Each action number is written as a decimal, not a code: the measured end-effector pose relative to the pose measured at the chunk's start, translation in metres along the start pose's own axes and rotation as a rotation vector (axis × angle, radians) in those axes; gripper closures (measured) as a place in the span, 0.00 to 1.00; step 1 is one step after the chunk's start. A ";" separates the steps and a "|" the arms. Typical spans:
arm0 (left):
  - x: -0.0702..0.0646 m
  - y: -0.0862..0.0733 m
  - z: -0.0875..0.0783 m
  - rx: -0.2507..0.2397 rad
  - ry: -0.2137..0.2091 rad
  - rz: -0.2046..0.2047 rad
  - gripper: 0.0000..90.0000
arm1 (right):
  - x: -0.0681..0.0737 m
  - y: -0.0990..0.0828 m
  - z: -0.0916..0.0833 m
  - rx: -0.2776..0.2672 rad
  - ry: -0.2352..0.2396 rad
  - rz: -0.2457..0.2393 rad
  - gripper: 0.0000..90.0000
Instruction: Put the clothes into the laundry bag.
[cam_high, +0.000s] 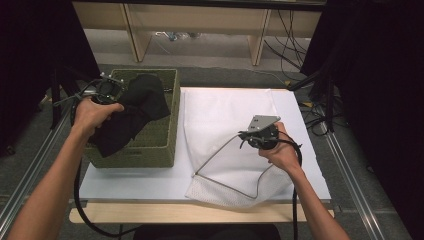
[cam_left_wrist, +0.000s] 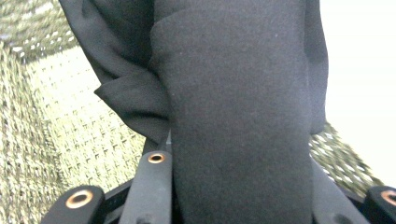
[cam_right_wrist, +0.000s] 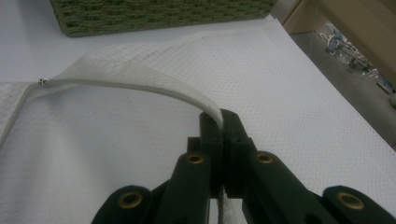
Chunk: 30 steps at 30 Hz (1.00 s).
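Now the left gripper (cam_high: 107, 92) clamps a black garment (cam_high: 135, 112) above the basket (cam_high: 150, 150), the mesh bag (cam_high: 225, 130), its rim pinched by the right gripper (cam_high: 260, 136), lying at three o'clock.

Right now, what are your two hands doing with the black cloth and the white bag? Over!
Left gripper shut on black cloth, above basket. Right gripper shut on bag's rim, mouth held up. Nothing between.
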<state>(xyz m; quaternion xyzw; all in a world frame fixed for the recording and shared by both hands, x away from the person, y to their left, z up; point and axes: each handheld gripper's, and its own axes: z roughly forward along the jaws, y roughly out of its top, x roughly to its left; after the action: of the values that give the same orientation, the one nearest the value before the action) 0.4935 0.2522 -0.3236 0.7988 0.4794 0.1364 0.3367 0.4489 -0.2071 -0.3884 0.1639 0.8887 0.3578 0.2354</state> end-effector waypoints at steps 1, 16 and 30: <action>-0.003 -0.001 -0.004 0.000 -0.014 0.007 0.75 | 0.000 0.000 -0.001 -0.003 0.000 0.003 1.00; -0.061 -0.019 -0.070 -0.045 -0.168 0.070 0.75 | -0.004 0.001 -0.002 -0.003 -0.006 0.016 1.00; -0.140 -0.068 -0.076 -0.063 -0.352 0.180 0.76 | -0.007 0.000 -0.002 -0.009 -0.004 0.030 1.00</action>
<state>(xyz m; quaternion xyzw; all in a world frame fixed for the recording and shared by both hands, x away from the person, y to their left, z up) 0.3364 0.1843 -0.2987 0.8392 0.3353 0.0393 0.4264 0.4538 -0.2113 -0.3849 0.1769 0.8839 0.3650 0.2326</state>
